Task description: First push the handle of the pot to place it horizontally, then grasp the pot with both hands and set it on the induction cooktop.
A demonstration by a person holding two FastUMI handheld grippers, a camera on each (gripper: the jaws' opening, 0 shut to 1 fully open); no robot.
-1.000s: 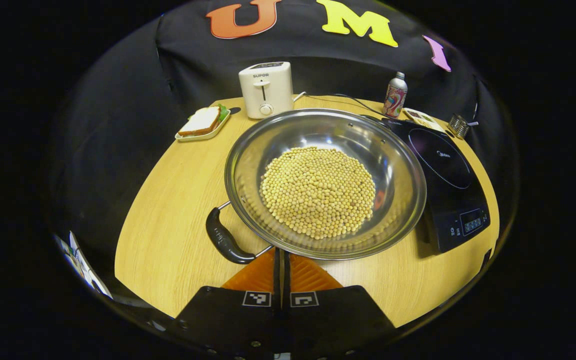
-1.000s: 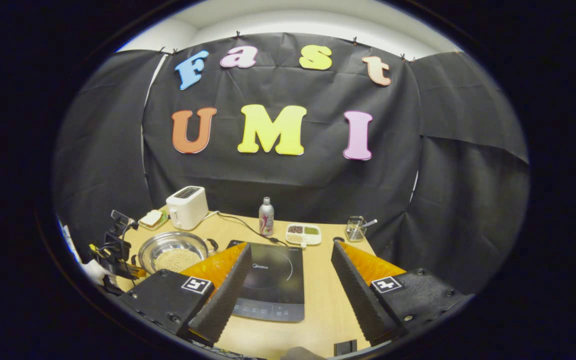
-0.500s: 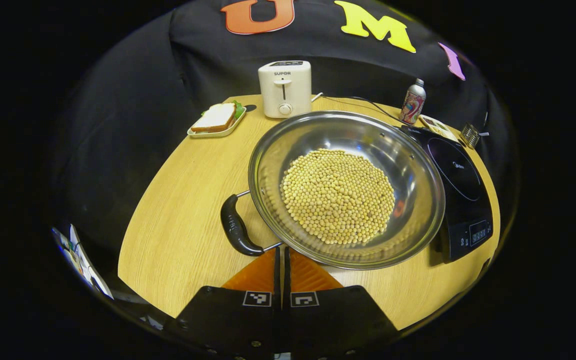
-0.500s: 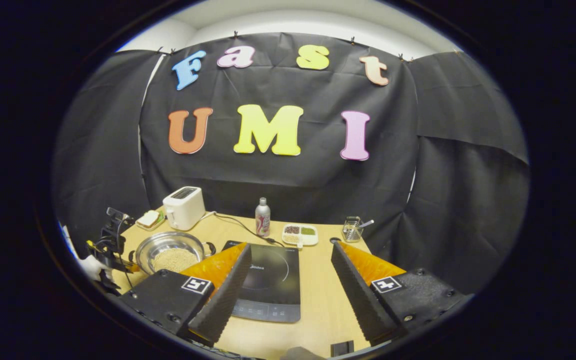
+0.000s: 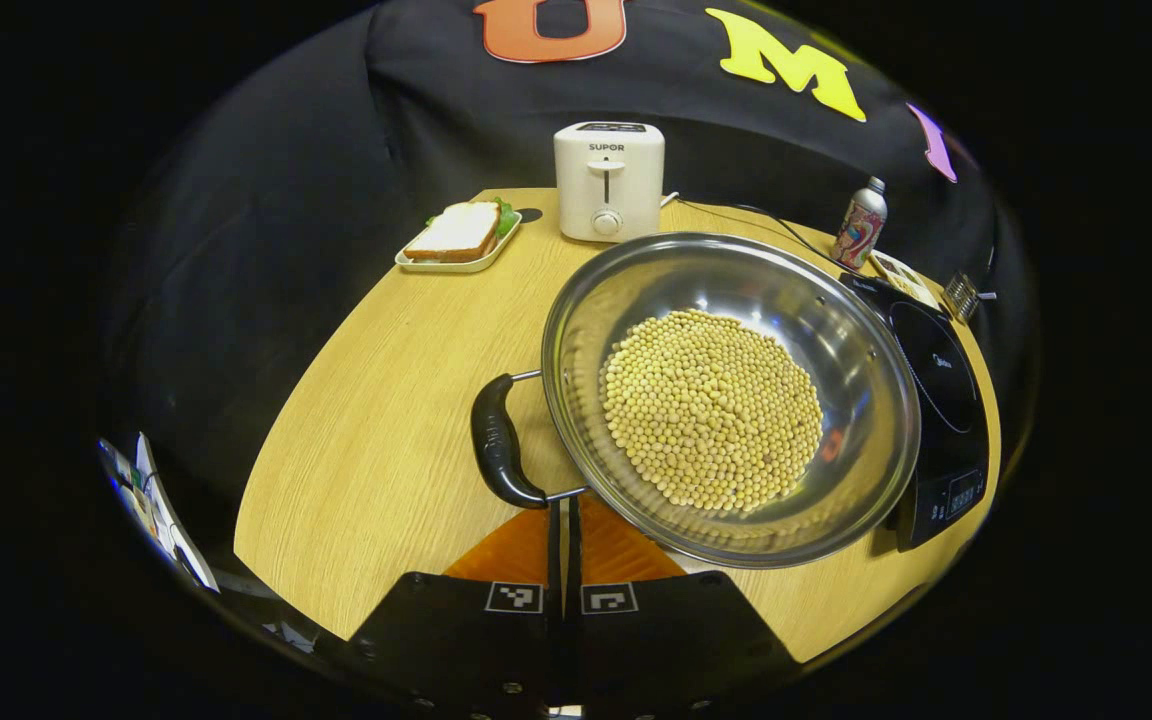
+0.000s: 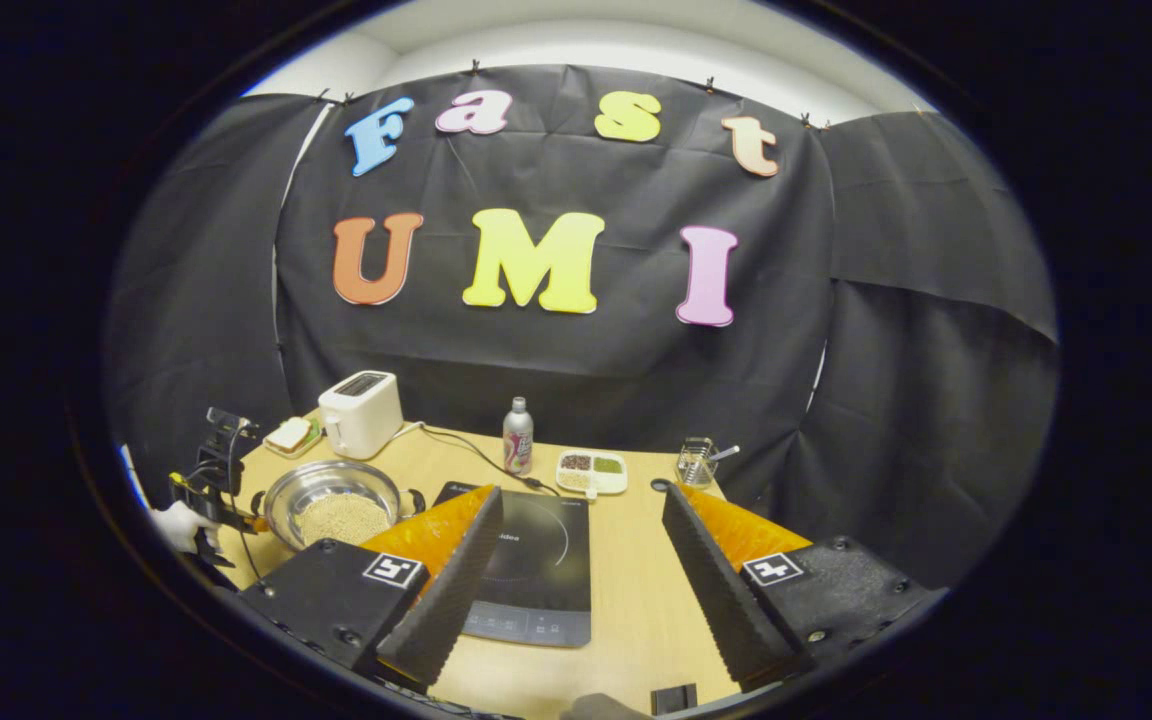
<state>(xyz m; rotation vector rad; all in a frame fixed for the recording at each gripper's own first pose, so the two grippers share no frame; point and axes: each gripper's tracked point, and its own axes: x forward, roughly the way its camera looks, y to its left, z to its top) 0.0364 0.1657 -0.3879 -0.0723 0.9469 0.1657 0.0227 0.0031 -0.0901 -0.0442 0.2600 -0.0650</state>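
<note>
- The steel pot (image 5: 731, 395) (shallow, shiny, holding pale beans (image 5: 711, 408)) is sitting on the table (image 5: 376, 440) beside the cooktop (image 5: 936, 400).
- The left gripper (image 5: 564, 512), fingers together, is touching its black handle (image 5: 499, 452).
- The right gripper (image 6: 581, 560) is gaping wide, gripping nothing.

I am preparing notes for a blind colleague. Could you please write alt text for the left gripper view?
The left gripper, fingers closed together, points at a steel pot of pale beans, beside its black handle. The pot sits on a wooden table next to a black induction cooktop; a white toaster and a sandwich tray stand behind.
</note>
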